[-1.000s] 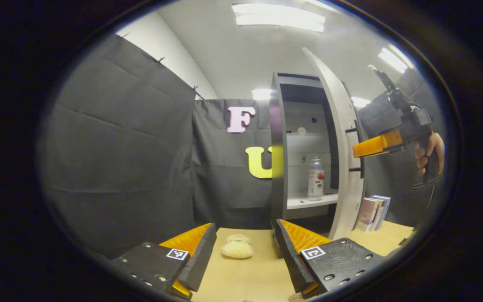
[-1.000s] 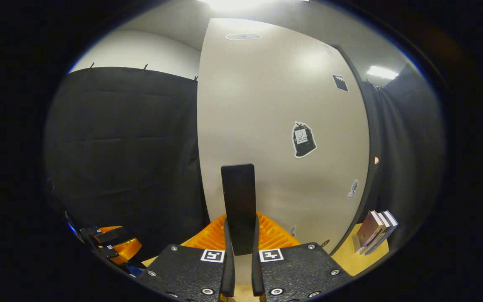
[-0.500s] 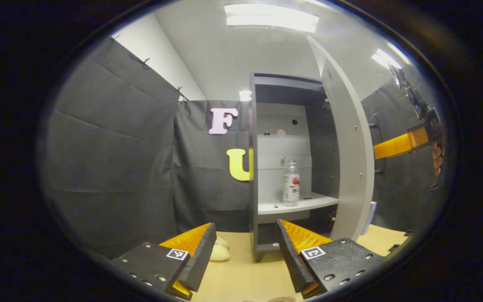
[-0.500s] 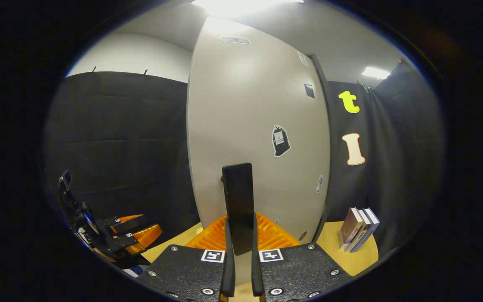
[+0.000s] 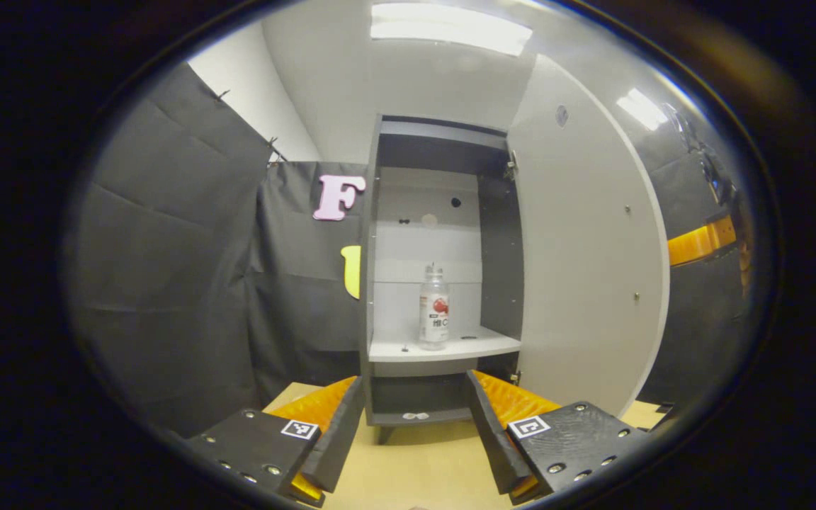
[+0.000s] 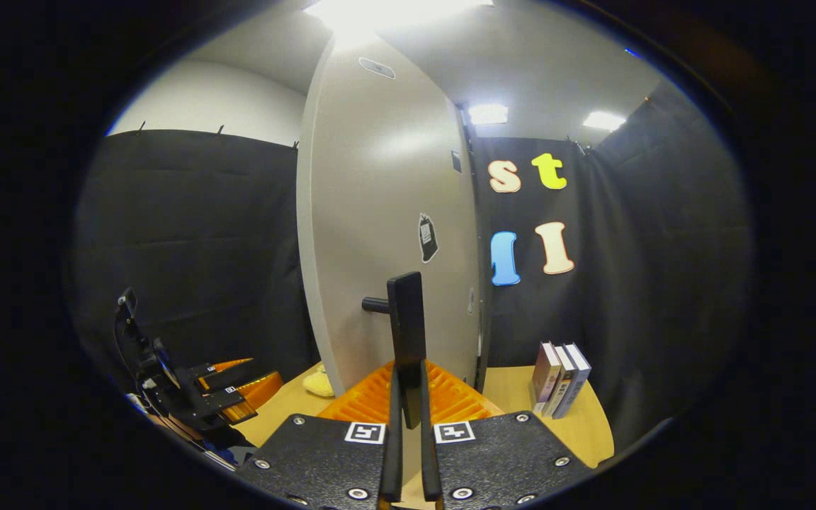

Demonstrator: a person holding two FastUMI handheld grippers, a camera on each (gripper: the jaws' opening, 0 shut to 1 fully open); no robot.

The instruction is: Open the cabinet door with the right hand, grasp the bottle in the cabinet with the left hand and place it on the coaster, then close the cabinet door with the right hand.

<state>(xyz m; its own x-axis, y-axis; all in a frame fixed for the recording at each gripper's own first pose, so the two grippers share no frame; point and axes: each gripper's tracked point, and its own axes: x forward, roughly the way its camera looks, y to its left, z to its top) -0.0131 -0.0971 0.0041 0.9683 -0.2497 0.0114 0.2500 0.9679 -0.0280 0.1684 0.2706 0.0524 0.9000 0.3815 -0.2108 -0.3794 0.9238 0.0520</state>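
Cabinet opening: the cabinet (image 5: 436, 269) stands open at the front, far ahead of the left gripper (image 5: 415, 425), with bare table (image 5: 415, 467) between.
Shelf: free room lies left and right of the upright bottle (image 5: 434, 306).
Right side: the cabinet door (image 5: 585, 269) walls off the right edge of the opening.
Door handle: the handle (image 6: 408, 333) sits clamped between the right gripper's (image 6: 408, 397) fingers.
Far right: books (image 6: 558, 379) stand on the table, well apart from the door.

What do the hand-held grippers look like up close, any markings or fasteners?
Each hand-held gripper, left and right, has two black textured finger blocks studded with silver screws. Each block carries a small square black-and-white fiducial tag. Ribbed inner faces sit behind the fingers. In the right gripper view, the left unit's black frame body trails off low at the left.
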